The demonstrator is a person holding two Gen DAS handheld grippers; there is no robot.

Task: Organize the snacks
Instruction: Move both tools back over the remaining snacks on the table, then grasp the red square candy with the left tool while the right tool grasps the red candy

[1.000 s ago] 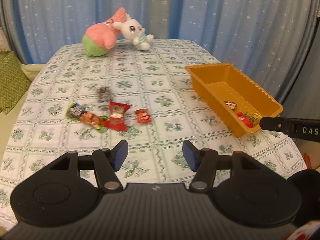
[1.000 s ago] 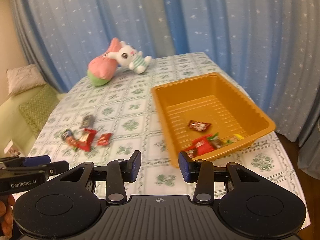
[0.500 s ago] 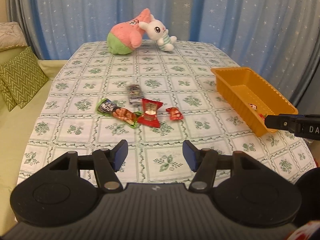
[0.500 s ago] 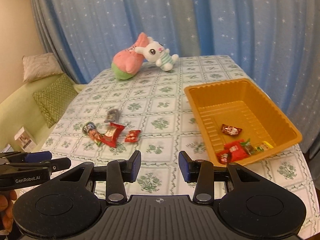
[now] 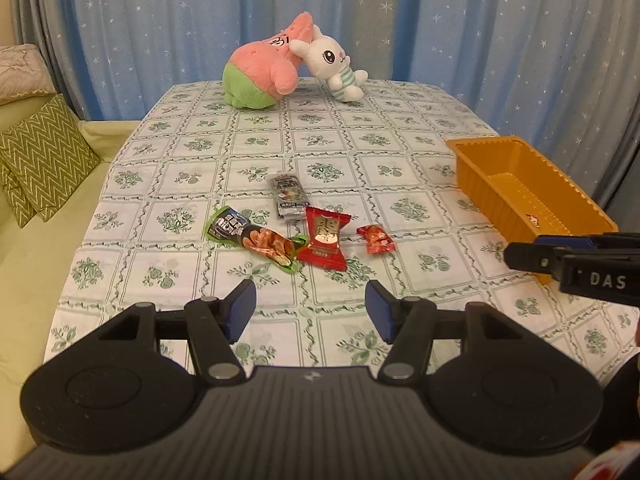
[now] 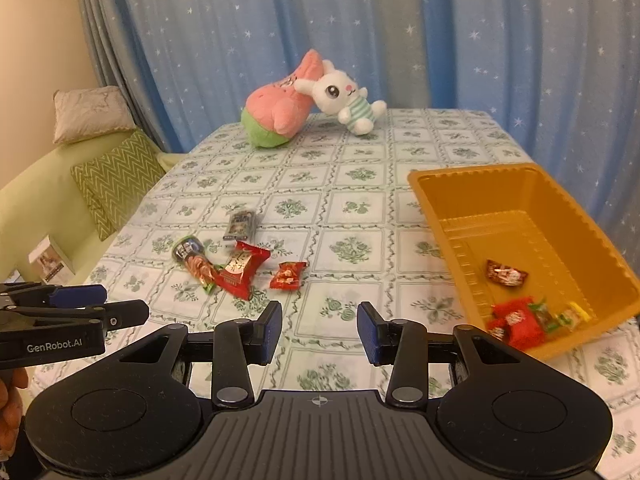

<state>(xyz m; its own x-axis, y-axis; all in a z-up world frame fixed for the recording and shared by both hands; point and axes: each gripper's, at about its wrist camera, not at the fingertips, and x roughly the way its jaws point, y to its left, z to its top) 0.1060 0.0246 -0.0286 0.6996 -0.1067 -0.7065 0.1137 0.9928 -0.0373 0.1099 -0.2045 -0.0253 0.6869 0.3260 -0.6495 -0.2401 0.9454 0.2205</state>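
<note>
Several snack packets lie mid-table: a grey-black packet [image 5: 289, 195], a green-orange packet [image 5: 256, 238], a large red packet [image 5: 325, 238] and a small red packet [image 5: 375, 239]. They also show in the right wrist view, the small red packet [image 6: 288, 275] nearest. An orange tray [image 6: 452, 200] at the right holds several wrapped snacks [image 6: 516, 320]. My left gripper [image 5: 310, 311] is open and empty, above the table short of the packets. My right gripper [image 6: 319, 333] is open and empty, between packets and tray.
A pink-green plush [image 5: 264, 76] and a white rabbit plush [image 5: 336, 66] sit at the table's far edge before a blue curtain. A green sofa with a zigzag cushion [image 5: 40, 160] lies left of the table. The checked tablecloth [image 5: 360, 152] covers the table.
Both grippers have pulled back and swung left, from over the tray toward the loose packets. Both stay open and empty. The snacks have not moved.
</note>
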